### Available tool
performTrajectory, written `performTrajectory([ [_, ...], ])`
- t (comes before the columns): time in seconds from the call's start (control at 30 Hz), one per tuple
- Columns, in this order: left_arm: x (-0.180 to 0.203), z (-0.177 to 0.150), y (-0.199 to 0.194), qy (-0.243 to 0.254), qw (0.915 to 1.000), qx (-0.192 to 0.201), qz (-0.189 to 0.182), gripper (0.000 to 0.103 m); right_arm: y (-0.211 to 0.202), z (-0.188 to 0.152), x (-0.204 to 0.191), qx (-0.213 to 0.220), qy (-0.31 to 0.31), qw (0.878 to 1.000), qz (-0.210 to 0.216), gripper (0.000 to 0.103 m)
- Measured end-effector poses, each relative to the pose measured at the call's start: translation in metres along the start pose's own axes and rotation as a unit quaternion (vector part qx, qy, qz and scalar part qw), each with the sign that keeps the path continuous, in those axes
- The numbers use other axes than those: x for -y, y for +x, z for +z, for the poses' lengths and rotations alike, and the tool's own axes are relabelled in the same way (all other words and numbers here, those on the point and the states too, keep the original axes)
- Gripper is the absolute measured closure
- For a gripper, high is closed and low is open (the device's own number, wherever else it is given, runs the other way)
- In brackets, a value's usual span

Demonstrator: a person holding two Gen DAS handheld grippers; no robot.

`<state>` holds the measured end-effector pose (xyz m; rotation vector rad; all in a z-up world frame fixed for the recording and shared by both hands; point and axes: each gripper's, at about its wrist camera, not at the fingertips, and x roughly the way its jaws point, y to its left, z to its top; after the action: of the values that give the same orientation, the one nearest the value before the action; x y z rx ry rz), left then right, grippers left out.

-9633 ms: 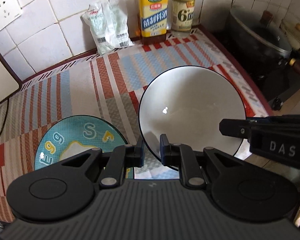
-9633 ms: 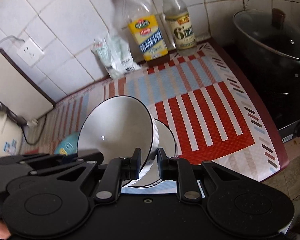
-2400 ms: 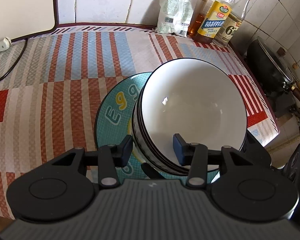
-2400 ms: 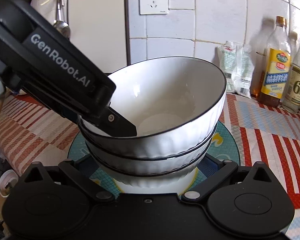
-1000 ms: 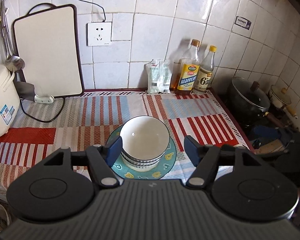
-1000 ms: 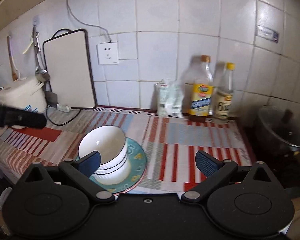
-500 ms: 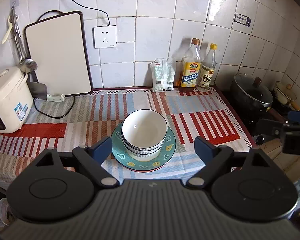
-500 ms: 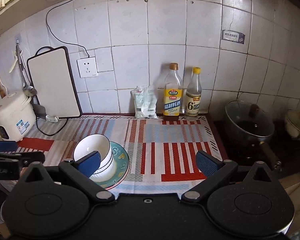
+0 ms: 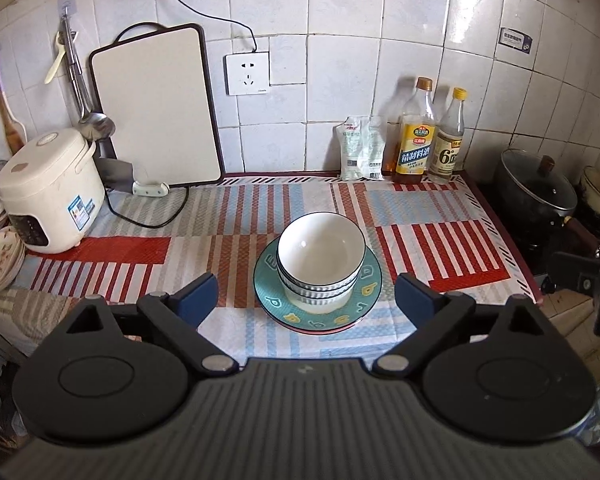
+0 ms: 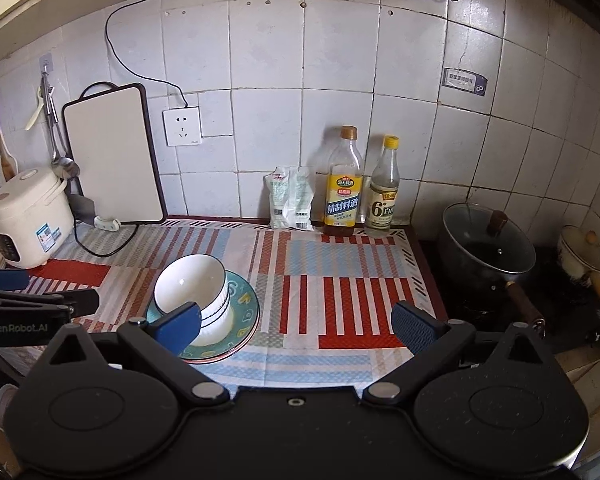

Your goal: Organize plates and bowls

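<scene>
The left gripper (image 9: pixel 306 292) was held back with jaws just spread wide, nothing between them; the right gripper's (image 10: pixel 296 322) jaws also stood apart, empty. Withdrawal was best kept clear of the stack. Ahead of the jaws, ribbed white bowls (image 9: pixel 320 264) sat nested on a teal plate (image 9: pixel 364 300) on the bench (image 9: pixel 236 216).

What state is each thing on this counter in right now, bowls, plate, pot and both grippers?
Bowls: nested upright on the plate.
Teal plate: flat on the striped cloth.
Pot: lid on.
Left gripper: open, empty; jaws have just been opening.
Right gripper: open, empty.
</scene>
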<state>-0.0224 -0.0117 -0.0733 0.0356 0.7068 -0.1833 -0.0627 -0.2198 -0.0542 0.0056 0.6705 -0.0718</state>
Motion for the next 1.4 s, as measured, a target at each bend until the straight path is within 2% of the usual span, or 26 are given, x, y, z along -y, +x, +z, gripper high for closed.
performTrajectory([
  [0.27, 0.003, -0.006, -0.010, -0.009, 0.9999, 0.008, 0.007, 0.006, -0.005, 0.000, -0.001, 0.005, -0.008, 1.000, -0.010, 0.001],
  [0.47, 0.003, -0.007, -0.015, -0.018, 0.9997, 0.007, 0.013, 0.002, -0.009, -0.003, 0.001, 0.006, -0.015, 1.000, -0.020, 0.000],
  [0.57, 0.004, -0.008, -0.016, -0.017, 0.9997, 0.001, 0.019, 0.000, -0.011, -0.004, 0.002, 0.006, -0.016, 0.999, -0.027, 0.000],
  [0.7, 0.006, -0.010, -0.018, -0.011, 0.9999, -0.008, 0.008, 0.000, -0.017, -0.006, 0.003, 0.005, -0.021, 1.000, -0.020, 0.000],
  [0.87, 0.011, -0.010, -0.019, 0.003, 0.9992, -0.040, -0.001, 0.000, -0.027, -0.007, 0.005, 0.001, -0.013, 1.000, -0.015, 0.000],
  [1.07, 0.021, -0.009, -0.027, 0.013, 0.9990, -0.042, -0.008, 0.000, -0.033, -0.005, 0.013, -0.009, 0.003, 1.000, -0.021, 0.000],
  [1.23, 0.025, -0.007, -0.027, 0.025, 0.9986, -0.046, 0.005, 0.000, -0.032, -0.005, 0.021, -0.015, 0.020, 1.000, -0.018, 0.000],
  [1.4, 0.024, -0.007, -0.025, 0.017, 0.9984, -0.054, 0.005, 0.000, -0.030, -0.008, 0.020, -0.017, 0.014, 1.000, -0.022, 0.000],
])
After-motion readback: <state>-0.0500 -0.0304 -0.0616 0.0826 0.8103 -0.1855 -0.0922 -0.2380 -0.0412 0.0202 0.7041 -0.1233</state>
